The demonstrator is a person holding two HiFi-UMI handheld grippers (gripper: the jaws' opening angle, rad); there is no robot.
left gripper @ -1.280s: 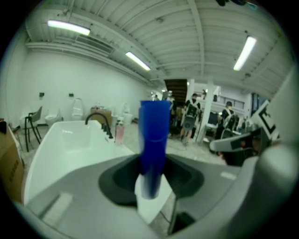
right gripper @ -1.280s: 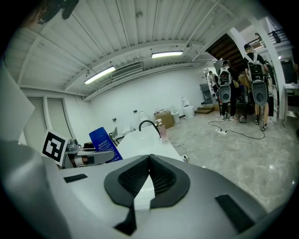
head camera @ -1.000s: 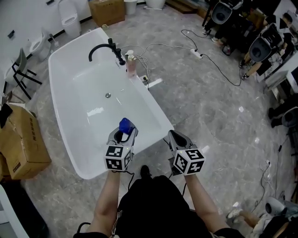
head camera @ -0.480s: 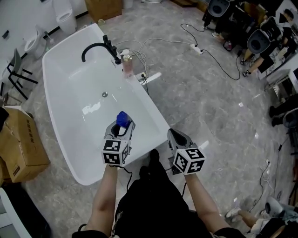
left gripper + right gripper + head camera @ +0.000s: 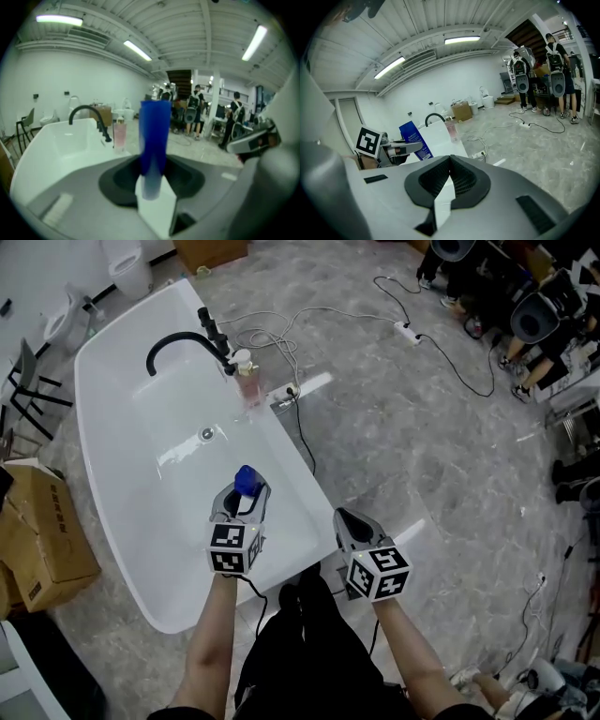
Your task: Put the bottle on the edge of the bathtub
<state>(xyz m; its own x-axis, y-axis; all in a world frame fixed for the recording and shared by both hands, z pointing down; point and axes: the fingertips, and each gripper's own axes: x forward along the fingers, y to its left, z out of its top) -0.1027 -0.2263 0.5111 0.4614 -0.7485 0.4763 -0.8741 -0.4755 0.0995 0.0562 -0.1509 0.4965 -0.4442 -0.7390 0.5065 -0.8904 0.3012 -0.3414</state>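
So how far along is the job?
Not finished. Done: the blue bottle is clamped in the left gripper. In hand: it hangs above the bathtub. Left: set it on the rim and let go. The right gripper is empty, jaws together.

– What is the person wearing?
– They're wearing black clothing (image 5: 309,662), sleeves stopping short of the forearms.
– And the tools?
– The left gripper (image 5: 242,495) and right gripper (image 5: 345,519) are showing grey shells, each carrying a black-and-white marker cube (image 5: 234,549).
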